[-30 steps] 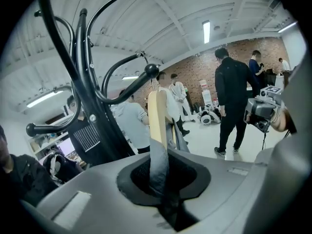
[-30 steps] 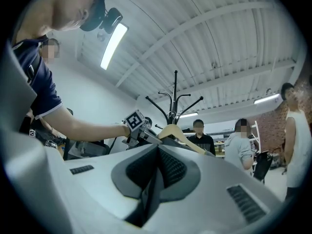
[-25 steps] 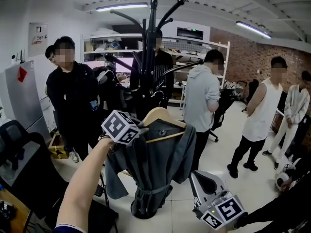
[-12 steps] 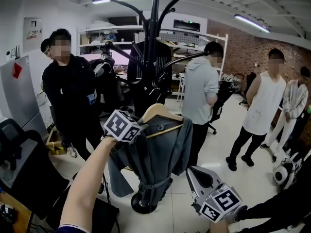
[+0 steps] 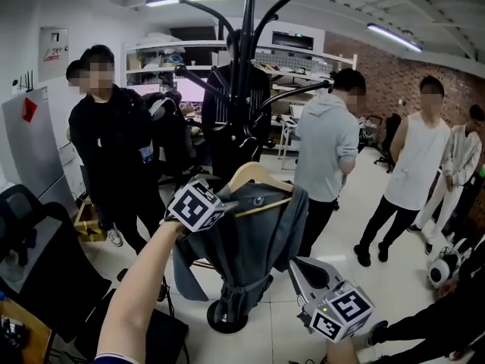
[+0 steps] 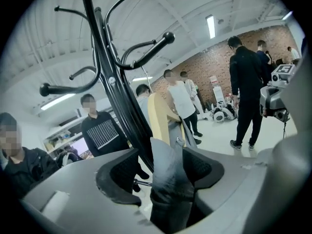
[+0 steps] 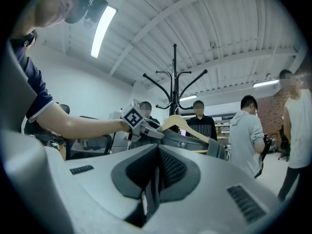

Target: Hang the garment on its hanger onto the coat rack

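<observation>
Opening jaws of the left gripper (image 6: pixel 163 172) straddle the grey garment (image 5: pixel 250 243).

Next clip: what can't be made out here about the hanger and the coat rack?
Hanger hook: head view, lost against the dark coat rack pole; right gripper view, too small. Whether it is hooked on cannot be told.
Rack base: head view, partly covered by the garment.
Rack top: left gripper view, cut off by the upper edge.
</observation>
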`<state>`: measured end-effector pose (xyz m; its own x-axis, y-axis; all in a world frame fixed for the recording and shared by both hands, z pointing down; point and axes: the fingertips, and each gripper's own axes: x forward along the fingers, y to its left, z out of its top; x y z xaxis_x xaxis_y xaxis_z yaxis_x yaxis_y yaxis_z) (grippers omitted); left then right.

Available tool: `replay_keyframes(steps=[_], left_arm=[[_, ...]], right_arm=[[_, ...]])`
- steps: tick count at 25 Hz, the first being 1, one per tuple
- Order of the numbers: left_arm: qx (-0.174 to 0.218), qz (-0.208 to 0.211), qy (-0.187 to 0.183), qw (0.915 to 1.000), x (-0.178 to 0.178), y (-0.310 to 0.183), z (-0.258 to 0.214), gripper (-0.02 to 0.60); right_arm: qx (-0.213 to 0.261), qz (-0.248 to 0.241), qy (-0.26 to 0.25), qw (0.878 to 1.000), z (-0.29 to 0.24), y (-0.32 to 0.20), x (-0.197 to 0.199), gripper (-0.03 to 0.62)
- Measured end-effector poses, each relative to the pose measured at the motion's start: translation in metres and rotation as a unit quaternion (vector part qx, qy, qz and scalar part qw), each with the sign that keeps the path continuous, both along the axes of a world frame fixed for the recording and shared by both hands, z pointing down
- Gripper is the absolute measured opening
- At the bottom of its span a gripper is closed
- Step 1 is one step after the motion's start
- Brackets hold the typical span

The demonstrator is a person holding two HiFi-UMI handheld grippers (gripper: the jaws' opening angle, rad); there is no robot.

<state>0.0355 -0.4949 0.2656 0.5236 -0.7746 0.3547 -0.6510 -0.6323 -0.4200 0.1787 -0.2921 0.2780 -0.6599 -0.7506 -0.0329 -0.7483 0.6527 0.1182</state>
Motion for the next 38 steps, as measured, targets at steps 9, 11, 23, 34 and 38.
replay_keyframes(steps=[9, 11, 23, 34, 38], left_arm=[[0.128, -0.019, 0.053, 0.9902, 0.005, 0.097, -0.034, 0.208], [0.134, -0.027, 0.065, 0.9885, 0.010, 0.113, -0.020, 0.150], [-0.035, -0.033, 0.241, 0.9692, 0.046, 0.163, 0.103, 0.006], [-0.042, -0.040, 0.247, 0.9673, 0.051, 0.171, 0.108, 0.006], [-0.044, -0.040, 0.246, 0.9675, 0.049, 0.171, 0.108, 0.006]], right_arm=[[-0.024, -0.004, -0.005, 1.000, 0.022, 0.002, 0.004, 0.005], [-0.027, -0.005, -0.001, 1.000, 0.026, 0.002, 0.003, 0.005], [-0.065, -0.016, 0.008, 0.998, 0.070, -0.009, -0.008, 0.005], [-0.067, -0.022, -0.009, 0.997, 0.071, -0.011, -0.013, 0.005], [-0.071, -0.023, -0.009, 0.997, 0.074, -0.011, -0.014, 0.003]])
